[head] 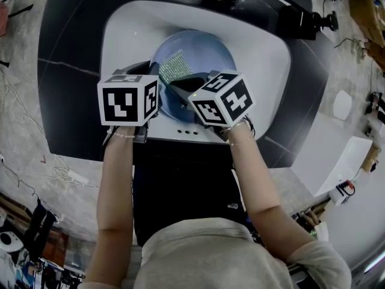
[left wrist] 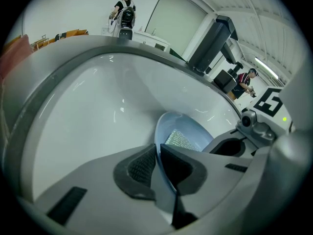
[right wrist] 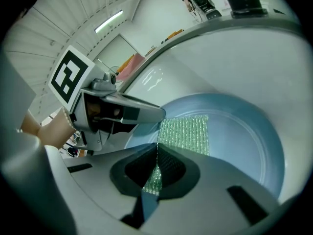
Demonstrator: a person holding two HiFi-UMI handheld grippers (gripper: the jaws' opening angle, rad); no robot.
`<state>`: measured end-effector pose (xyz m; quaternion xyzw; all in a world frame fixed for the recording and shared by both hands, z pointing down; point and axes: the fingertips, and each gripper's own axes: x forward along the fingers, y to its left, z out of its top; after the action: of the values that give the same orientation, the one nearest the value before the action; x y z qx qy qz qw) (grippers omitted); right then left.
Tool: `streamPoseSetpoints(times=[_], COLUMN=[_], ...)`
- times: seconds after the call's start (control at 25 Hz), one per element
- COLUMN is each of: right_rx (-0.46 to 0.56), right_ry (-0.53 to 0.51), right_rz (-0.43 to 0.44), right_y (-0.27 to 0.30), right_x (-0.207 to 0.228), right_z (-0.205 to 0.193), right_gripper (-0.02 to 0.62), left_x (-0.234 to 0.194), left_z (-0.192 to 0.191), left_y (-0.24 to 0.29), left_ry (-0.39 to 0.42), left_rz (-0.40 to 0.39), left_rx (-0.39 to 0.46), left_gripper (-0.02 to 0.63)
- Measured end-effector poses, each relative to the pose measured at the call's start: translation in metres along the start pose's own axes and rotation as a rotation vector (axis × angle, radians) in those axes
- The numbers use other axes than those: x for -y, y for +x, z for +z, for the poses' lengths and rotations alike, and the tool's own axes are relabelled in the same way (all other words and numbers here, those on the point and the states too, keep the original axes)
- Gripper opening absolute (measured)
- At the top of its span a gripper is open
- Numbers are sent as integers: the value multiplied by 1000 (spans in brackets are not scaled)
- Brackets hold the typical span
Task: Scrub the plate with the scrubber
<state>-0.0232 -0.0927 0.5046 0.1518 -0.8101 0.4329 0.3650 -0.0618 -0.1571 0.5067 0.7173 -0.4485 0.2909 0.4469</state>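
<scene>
Right gripper view: scrubber [right wrist: 186, 133] in jaws

plate [right wrist: 244, 141] near rim covered, scrubber [right wrist: 186, 133] end buried in right claw [right wrist: 157, 160]

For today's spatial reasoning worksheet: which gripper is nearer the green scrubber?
Right. The right gripper is shut on the scrubber itself, which lies against the plate. The left gripper clamps the plate's rim, off to the scrubber's side.

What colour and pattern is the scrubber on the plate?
Pale green, shiny knitted mesh. The scrubber shows best in the right gripper view.
</scene>
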Motion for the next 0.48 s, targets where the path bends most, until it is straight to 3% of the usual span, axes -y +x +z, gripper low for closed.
streamPoseSetpoints(times=[0.48], right_rx=[19], right_ry=[-12], right_rz=[-37], right_y=[-2], right_x=[24], right_z=[16], right_gripper=[15], left_x=[-2], left_z=[2], left_y=[-2], left_ry=[10], left_rz=[9], left_rx=[3], left_gripper=[37])
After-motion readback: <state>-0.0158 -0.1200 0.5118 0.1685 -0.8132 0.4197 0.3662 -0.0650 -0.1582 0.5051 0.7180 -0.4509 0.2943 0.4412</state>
